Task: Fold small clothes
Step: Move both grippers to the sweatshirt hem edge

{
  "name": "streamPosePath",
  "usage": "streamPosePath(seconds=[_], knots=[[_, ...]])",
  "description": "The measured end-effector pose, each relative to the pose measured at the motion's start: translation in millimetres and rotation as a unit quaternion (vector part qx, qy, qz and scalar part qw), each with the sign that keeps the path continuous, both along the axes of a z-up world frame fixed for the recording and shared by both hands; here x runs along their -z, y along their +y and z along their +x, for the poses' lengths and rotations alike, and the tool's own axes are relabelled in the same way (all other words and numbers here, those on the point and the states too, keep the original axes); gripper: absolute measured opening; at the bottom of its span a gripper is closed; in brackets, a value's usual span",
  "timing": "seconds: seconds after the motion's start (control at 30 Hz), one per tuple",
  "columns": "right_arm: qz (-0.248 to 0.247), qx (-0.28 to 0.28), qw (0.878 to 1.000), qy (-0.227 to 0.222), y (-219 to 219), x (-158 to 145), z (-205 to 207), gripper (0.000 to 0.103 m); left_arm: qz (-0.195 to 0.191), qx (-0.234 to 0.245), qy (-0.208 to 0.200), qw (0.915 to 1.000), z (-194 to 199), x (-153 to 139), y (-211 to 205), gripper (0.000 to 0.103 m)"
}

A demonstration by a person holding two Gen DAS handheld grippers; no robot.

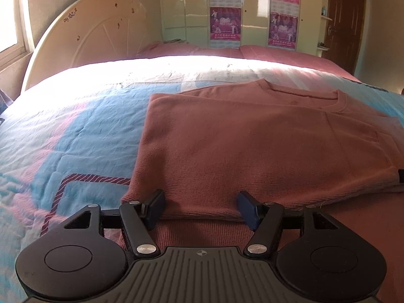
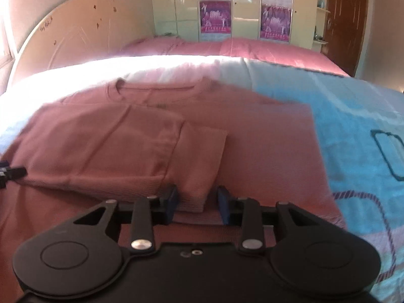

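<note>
Bed (image 1: 75, 131), near edge: sweater (image 1: 252, 146) lies flat, sides folded in. Left gripper (image 1: 200, 208) fingers apart astride hem fold; right gripper (image 2: 198, 203) fingers apart flanking sleeve (image 2: 202, 161) cuff. Advice: pinch both layers evenly, lift hem together toward collar.

The sweater (image 1: 252, 146) is a dusty, brownish pink all over, with a fine ribbed knit along its hem and neckband. The bedspread (image 1: 83, 139) beneath it is sky blue with soft pink patches, a white sunlit band toward the headboard edge, and a dark maroon twisted-rope line printed near the bed's near corners. The pillows (image 2: 265, 50) are rose pink. The headboard (image 1: 96, 38) is cream with small brown marks. The wardrobe (image 1: 192, 2) is pale glossy cream, carrying magenta-and-purple posters (image 1: 224, 25). The door (image 1: 346, 22) is dark brown. Both grippers have black frames and dark blue pads (image 1: 156, 207).
</note>
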State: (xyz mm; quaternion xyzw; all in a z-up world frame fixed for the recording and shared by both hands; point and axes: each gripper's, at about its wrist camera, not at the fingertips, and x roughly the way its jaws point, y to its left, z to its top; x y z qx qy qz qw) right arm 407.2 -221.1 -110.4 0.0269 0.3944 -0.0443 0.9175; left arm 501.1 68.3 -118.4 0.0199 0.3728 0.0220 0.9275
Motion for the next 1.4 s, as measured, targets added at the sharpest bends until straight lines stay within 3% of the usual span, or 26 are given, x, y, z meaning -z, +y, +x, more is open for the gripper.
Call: streamPosePath(seconds=[0.27, 0.4, 0.47, 0.53, 0.67, 0.73, 0.8, 0.87, 0.97, 1.07, 1.17, 1.27, 1.4], knots=[[-0.002, -0.012, 1.0, 0.009, -2.4, 0.8, 4.9, 0.035, 0.008, -0.007, 0.005, 0.9999, 4.6, 1.4, -4.5, 0.066], [-0.014, -0.012, 1.0, -0.024, 1.1, -10.9, -1.7, 0.036, 0.009, -0.004, 0.005, 0.9999, 5.1, 2.3, -4.3, 0.067], [-0.009, -0.01, 1.0, 0.012, -0.9, -1.1, 4.2, 0.037, 0.011, -0.002, 0.003, 0.9999, 5.1, 3.3, -4.3, 0.067], [0.005, -0.006, 1.0, 0.007, -5.7, 3.3, 3.9, 0.037, 0.011, -0.001, 0.001, 0.9999, 4.5, 3.9, -4.4, 0.068], [-0.014, -0.01, 1.0, 0.013, 0.0, 1.9, 6.1, 0.039, 0.016, 0.005, 0.004, 0.9998, 4.3, 3.5, -5.3, 0.073], [-0.002, -0.003, 1.0, 0.016, -4.2, -6.7, 1.8, 0.04, 0.02, 0.015, 0.009, 0.9996, -1.3, -4.5, -4.3, 0.082], [0.018, 0.007, 1.0, 0.004, -14.8, -19.1, -12.8, 0.047, 0.038, 0.025, -0.013, 0.9989, -22.3, -14.4, -2.1, 0.103], [0.051, 0.02, 0.999, 0.001, -34.5, -29.9, -36.1, 0.05, 0.044, 0.046, -0.016, 0.9978, -48.0, -19.0, 6.0, 0.103], [0.075, 0.043, 0.996, 0.016, -68.3, -36.7, -79.0, 0.05, 0.026, 0.055, 0.0, 0.9981, -92.0, -20.3, 30.4, 0.103], [0.098, 0.067, 0.992, 0.033, -99.2, -39.3, -133.7, 0.05, -0.015, 0.05, 0.011, 0.9986, -133.7, -20.5, 58.9, 0.103], [0.14, 0.093, 0.984, 0.057, -120.0, -34.6, -185.3, 0.05, -0.071, 0.049, 0.016, 0.9961, -172.1, -18.3, 84.8, 0.093], [0.188, 0.115, 0.973, 0.07, -128.9, -24.4, -232.1, 0.05, -0.132, 0.043, 0.049, 0.989, -199.1, -6.3, 104.4, 0.076], [0.254, 0.12, 0.958, 0.067, -121.4, -12.6, -283.5, 0.05, -0.206, 0.044, 0.055, 0.9761, -230.7, -0.4, 123.9, 0.072]])
